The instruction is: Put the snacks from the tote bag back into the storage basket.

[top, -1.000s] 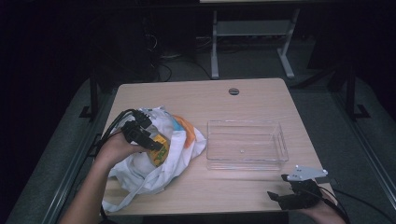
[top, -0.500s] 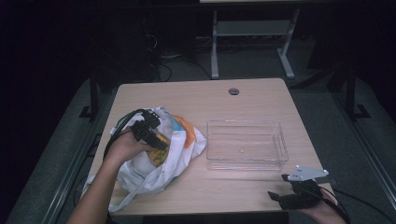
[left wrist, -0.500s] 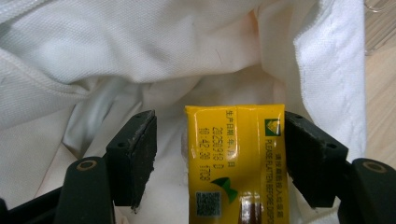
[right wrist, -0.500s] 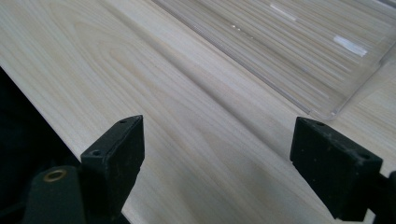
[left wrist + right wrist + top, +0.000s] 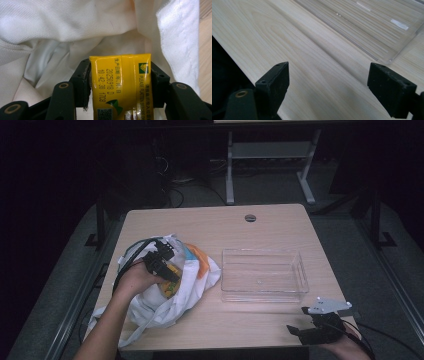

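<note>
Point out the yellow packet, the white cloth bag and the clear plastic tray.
yellow packet (image 5: pixel 120 85), left gripper view, printed face.
white cloth bag (image 5: pixel 150 307), high view, near side of the cloth.
clear plastic tray (image 5: pixel 263 296), high view, front wall.

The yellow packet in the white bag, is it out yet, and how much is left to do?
Not yet. The left gripper has just closed its fingers on the yellow packet, inside the white bag. The clear tray looks empty. The right gripper waits open over the table.

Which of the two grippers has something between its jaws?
The left gripper, inside the white cloth bag: its jaws have just been closing and now press on a yellow packet. The right gripper stands open over bare table.
</note>
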